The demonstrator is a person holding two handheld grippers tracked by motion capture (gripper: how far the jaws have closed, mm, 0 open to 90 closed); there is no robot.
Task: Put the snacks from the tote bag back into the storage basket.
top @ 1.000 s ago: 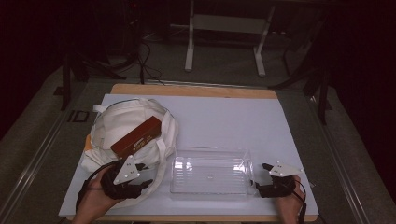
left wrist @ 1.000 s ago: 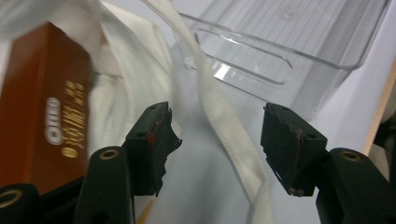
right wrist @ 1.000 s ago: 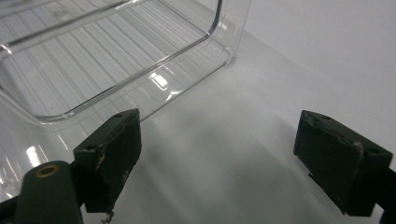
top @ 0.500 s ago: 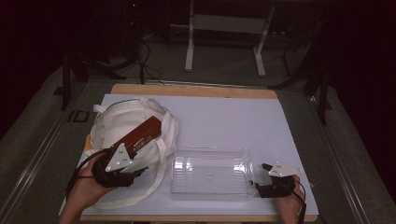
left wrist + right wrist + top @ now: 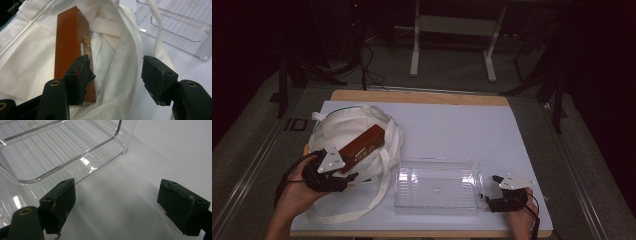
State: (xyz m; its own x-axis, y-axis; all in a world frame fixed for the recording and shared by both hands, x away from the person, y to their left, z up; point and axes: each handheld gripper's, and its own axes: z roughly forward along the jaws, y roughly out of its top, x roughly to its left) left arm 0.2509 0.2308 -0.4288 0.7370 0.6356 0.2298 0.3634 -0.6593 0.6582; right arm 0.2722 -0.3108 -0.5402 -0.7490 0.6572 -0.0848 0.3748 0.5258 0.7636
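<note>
A white cloth bag [image 5: 344, 127] lies at the table's left with a long brown box [image 5: 362, 145] resting on it. My left gripper [image 5: 343, 170] hovers over the bag's near edge. Its jaws have just been opening, and they stand apart with only loose bag fabric [image 5: 27, 57] beneath them. In the left gripper view [image 5: 116, 67] the brown box [image 5: 71, 42] runs away behind the left jaw, untouched as far as I can see. My right gripper [image 5: 492, 192] rests open on the table beside the right end of a clear plastic tray [image 5: 402, 190]. Its jaws [image 5: 117, 187] hold nothing, and the tray's corner [image 5: 50, 150] lies ahead to the left.
The bag's strap [image 5: 382, 175] trails over the white table cover toward the front edge, close to the tray's left end. The tray [image 5: 180, 27] sits just right of the bag. Bare white surface [image 5: 462, 130] stretches behind the tray, with dark floor and stands beyond.
My left gripper has moved left and away from the front edge, up over the bag toward the near end of the brown box. The right gripper has stayed put.
</note>
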